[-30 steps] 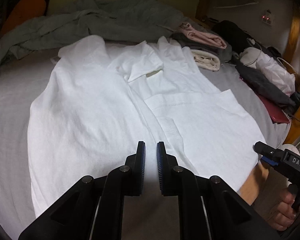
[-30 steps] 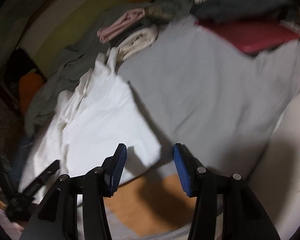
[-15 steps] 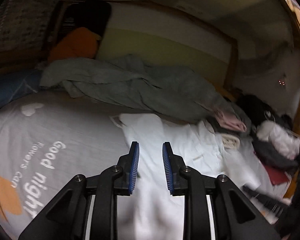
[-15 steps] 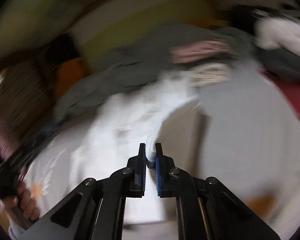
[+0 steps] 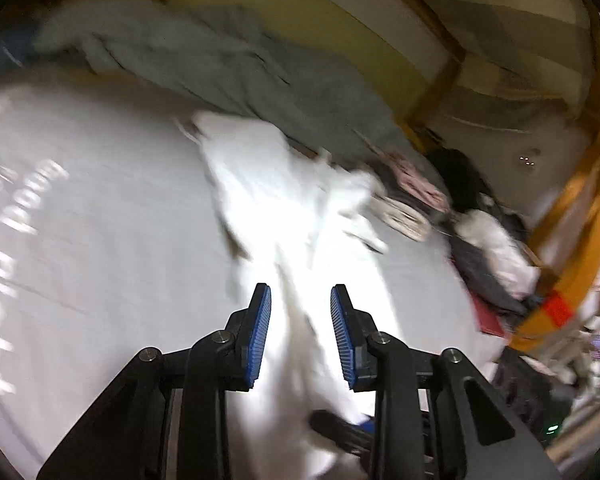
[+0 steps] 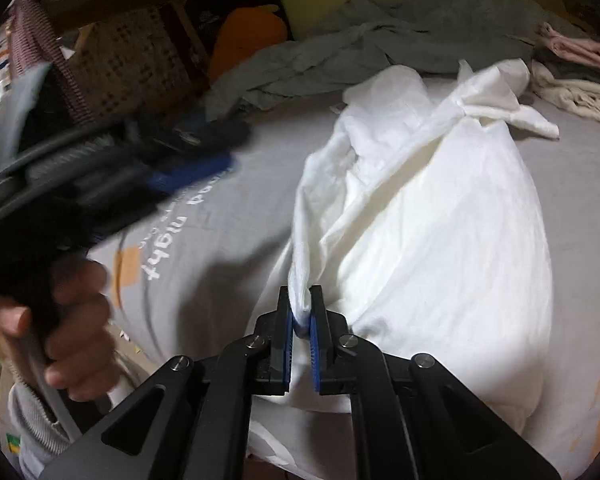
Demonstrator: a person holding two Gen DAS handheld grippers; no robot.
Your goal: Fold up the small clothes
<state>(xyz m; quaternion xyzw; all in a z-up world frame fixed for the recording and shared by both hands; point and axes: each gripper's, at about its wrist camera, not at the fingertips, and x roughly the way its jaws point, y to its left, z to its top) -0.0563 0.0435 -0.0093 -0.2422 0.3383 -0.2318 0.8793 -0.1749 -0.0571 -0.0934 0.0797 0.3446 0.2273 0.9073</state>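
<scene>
A white shirt (image 6: 432,216) lies bunched on the grey bed sheet (image 6: 220,240), folded over lengthwise. My right gripper (image 6: 300,312) is shut on its near edge and holds it lifted. In the left wrist view the shirt (image 5: 284,208) is blurred and runs away from me. My left gripper (image 5: 300,304) is open above it, nothing between its pads. It also shows in the right wrist view (image 6: 188,168), blurred, at the left, held by a hand. The right gripper's tip (image 5: 340,428) shows low in the left wrist view.
A grey-green blanket (image 6: 380,48) lies crumpled across the back of the bed. Folded pink and cream clothes (image 6: 576,72) sit at the back right. Dark clothes and a red item (image 5: 492,320) lie at the bed's right edge beside a wooden frame (image 5: 580,216). An orange cushion (image 6: 248,36) lies behind.
My right gripper closed on the shirt's edge and pulled it over to the left, bunching the shirt. My left gripper opened wider and swung up over the bed.
</scene>
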